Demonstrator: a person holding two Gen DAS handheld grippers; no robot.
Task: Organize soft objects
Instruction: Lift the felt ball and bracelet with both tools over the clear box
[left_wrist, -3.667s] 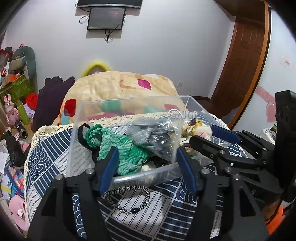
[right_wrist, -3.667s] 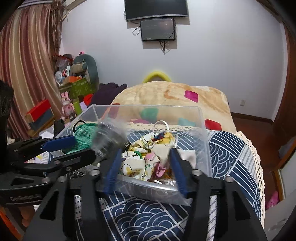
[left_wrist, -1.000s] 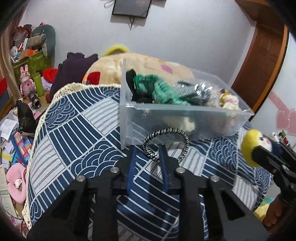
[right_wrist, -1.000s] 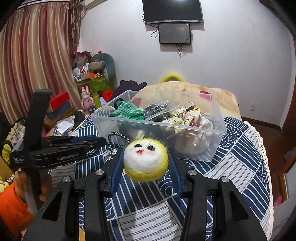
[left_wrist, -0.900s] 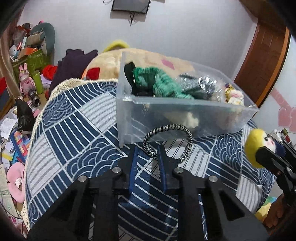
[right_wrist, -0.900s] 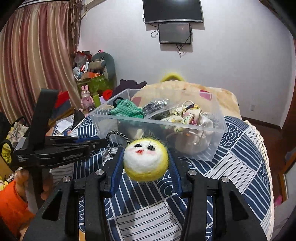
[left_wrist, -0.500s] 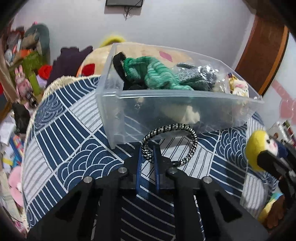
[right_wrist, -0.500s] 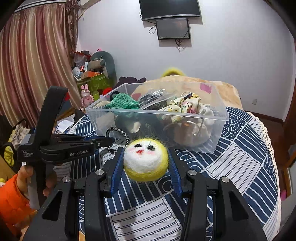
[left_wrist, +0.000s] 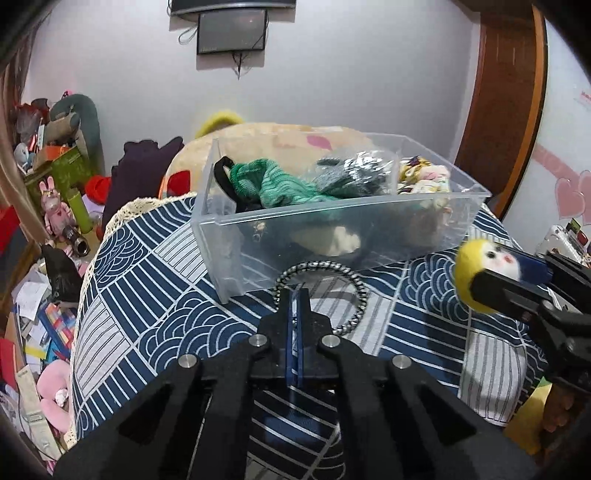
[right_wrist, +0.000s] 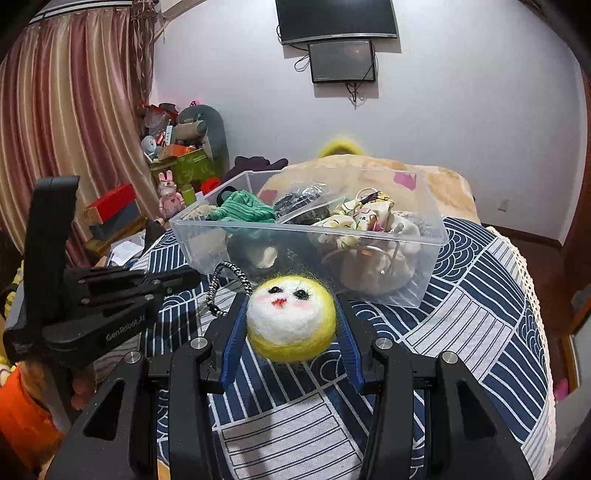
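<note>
A clear plastic bin (left_wrist: 369, 236) holds a green knit piece (left_wrist: 280, 182), a grey bagged item (left_wrist: 354, 173) and printed cloth (left_wrist: 424, 177). It stands on a table with a blue patterned cloth (left_wrist: 147, 295). My left gripper (left_wrist: 294, 295) is shut on a black-and-white braided hair band (left_wrist: 347, 269), just in front of the bin. My right gripper (right_wrist: 291, 314) is shut on a yellow-and-white felt ball with a face (right_wrist: 291, 325), held in front of the bin (right_wrist: 406, 236). The ball also shows in the left wrist view (left_wrist: 480, 273).
A bed with a beige quilt (right_wrist: 424, 181) lies behind the table. Toys, boxes and papers clutter the floor at the left (left_wrist: 48, 221). A curtain (right_wrist: 66, 129) hangs at the left, a wooden door (left_wrist: 498, 103) is at the right.
My left gripper has shut fully on the hair band and lifted it slightly. My right gripper keeps holding the felt ball, a bit closer to the bin.
</note>
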